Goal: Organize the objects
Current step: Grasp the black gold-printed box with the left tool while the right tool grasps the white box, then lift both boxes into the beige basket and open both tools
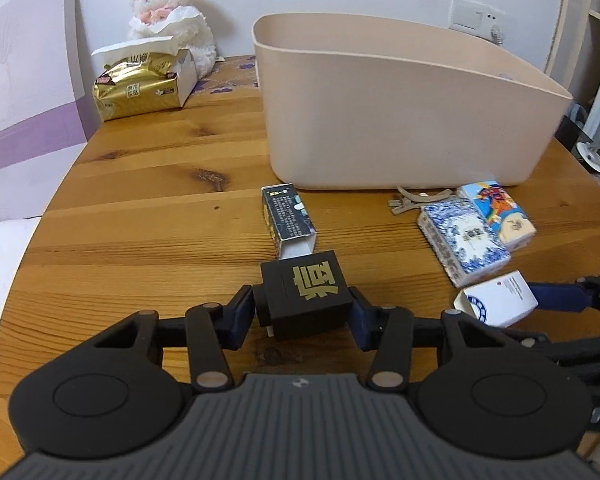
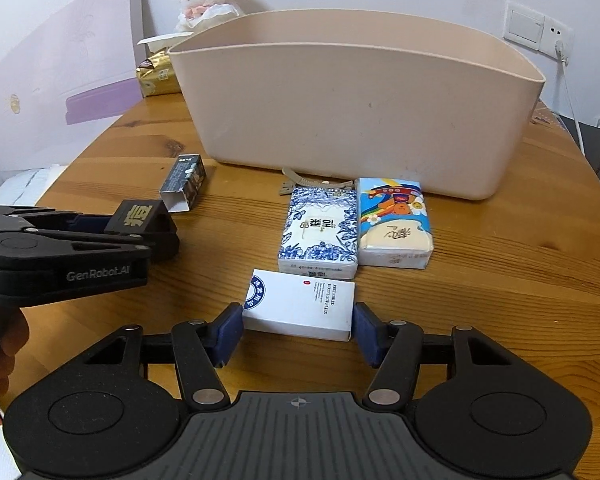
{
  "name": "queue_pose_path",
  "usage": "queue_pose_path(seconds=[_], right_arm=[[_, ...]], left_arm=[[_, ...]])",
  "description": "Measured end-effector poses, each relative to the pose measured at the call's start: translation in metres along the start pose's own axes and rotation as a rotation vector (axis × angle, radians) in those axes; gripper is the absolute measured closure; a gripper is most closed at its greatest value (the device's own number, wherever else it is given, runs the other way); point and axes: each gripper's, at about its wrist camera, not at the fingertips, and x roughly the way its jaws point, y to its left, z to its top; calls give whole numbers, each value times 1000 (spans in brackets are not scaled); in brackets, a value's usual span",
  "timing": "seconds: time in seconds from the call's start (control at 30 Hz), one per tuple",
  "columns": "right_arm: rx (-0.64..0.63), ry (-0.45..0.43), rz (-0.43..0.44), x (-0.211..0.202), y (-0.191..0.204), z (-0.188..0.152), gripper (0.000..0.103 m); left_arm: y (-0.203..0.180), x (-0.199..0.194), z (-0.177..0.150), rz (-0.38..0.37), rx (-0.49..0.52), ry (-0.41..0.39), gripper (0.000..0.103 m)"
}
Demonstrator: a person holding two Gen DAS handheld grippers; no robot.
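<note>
Black plastic and gold lettering mark the cube [image 1: 306,294] that is clamped in the left gripper [image 1: 303,314], its blue pads [image 1: 242,312] pressed against both sides; the cube is held just above the worktop [image 1: 148,208], near the open end of a dark carton [image 1: 288,220]. A white box [image 2: 300,304] is bracketed by the right gripper [image 2: 298,332] — both pads [image 2: 228,332] lie against its short ends, and it appears to be gripped, though whether it is lifted off the wood cannot be told. Two tissue packs — one blue-patterned [image 2: 320,232], one with a cartoon [image 2: 394,222] — lie side by side just beyond the white box, in front of the beige bin [image 2: 356,112]. A grey clip [image 2: 300,182] lies between the packs and the bin. A gold tissue pack [image 1: 138,90] and a plush lamb [image 1: 172,8] are seen at the far edge.
</note>
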Motion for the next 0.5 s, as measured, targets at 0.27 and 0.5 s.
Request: queue_pose_path(seconds=[0.27,0.5], right_arm=[[-2,-96,24,-41,-11,18,47],[-15,-190,19,-71,-19,46,47]], left_arm=[[-14,-33,17,-14,43,-87,52],[-22,-55,50,-25,56,-178,52]])
